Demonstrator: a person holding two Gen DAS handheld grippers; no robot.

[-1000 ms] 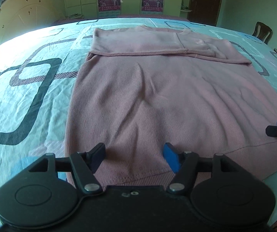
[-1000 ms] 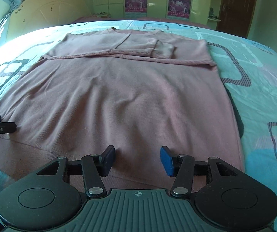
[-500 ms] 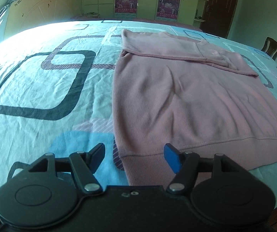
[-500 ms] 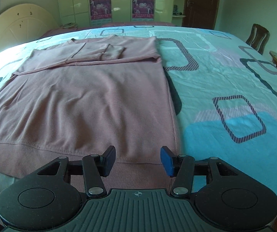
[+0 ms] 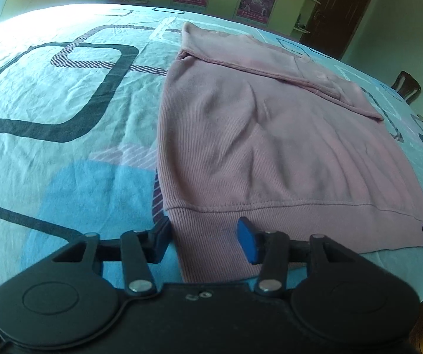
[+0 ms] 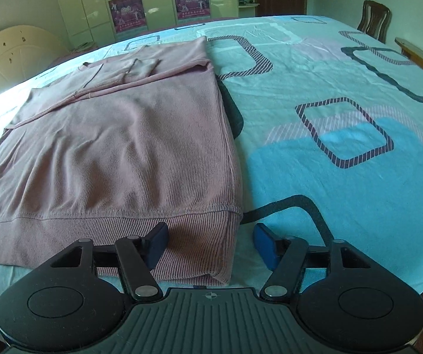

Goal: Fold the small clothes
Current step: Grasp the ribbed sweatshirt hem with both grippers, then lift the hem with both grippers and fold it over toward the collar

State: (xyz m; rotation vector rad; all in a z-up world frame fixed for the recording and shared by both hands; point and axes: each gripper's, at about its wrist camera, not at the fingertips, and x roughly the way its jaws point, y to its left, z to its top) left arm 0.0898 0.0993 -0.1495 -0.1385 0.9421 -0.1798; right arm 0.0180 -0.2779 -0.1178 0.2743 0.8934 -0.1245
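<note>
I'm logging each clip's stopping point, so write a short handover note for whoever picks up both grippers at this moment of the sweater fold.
Left gripper: open, straddling the near left corner of the ribbed hem, nothing gripped.
Right gripper: open, straddling the near right hem corner, nothing gripped.
Pink ribbed knit sweater: flat on the turquoise patterned bedsheet, hem nearest the grippers.
Done: both sleeves are folded in across the chest at the far end.
Left: probably close on the two hem corners, carry the hem up over the sleeves, then smooth the fold.
</note>
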